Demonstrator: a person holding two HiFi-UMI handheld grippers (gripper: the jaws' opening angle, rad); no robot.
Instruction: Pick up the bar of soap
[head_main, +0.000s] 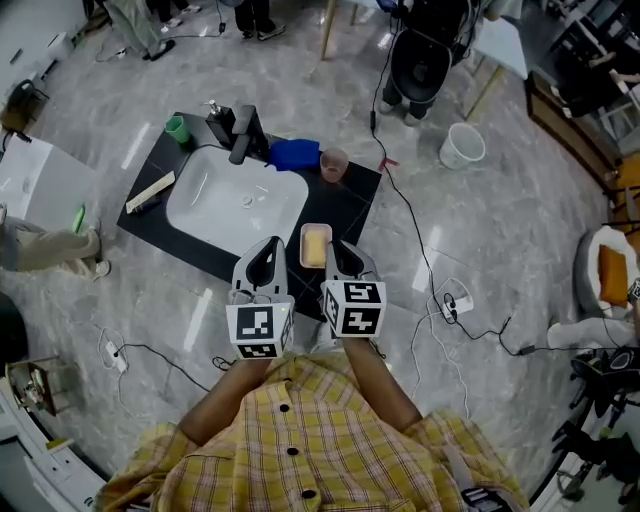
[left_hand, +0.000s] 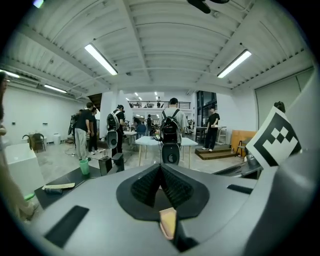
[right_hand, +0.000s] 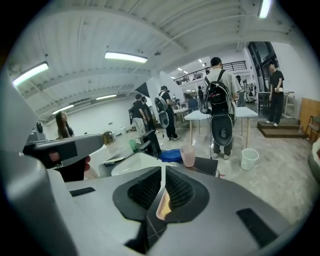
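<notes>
Left gripper (left_hand: 161, 167): jaws together, ribbed pads meeting along one line, nothing between them. It is pointed out across the room, not down.

Right gripper (right_hand: 164, 170): jaws likewise closed pad to pad, nothing clamped. It is held level beside the left gripper, with the two marker cubes close together.

Bar of soap (head_main: 315, 245): pale yellow and lying flat in a small white dish (head_main: 304, 262). From the head view it sits in the gap between the two grippers, level with their jaw ends and touched by neither. In the left gripper view it shows below the closed jaws and slightly to their right. In the right gripper view it shows below the jaws and slightly to their left.

Black countertop (head_main: 350, 195): carries the dish, directly under and ahead of both tools.

White basin (head_main: 237, 203): ahead of the left gripper and left of the soap, with a dark faucet (head_main: 243, 135) at its far edge.

Further items ahead of the jaws, past the basin:
- Green cup (head_main: 177, 129), far left.
- Blue cloth (head_main: 294, 154), just right of the faucet.
- Pink cup (head_main: 334, 164), beside the cloth and straight ahead of the soap.

White bucket (head_main: 461, 146): on the floor, well off to the right of the right gripper.
</notes>
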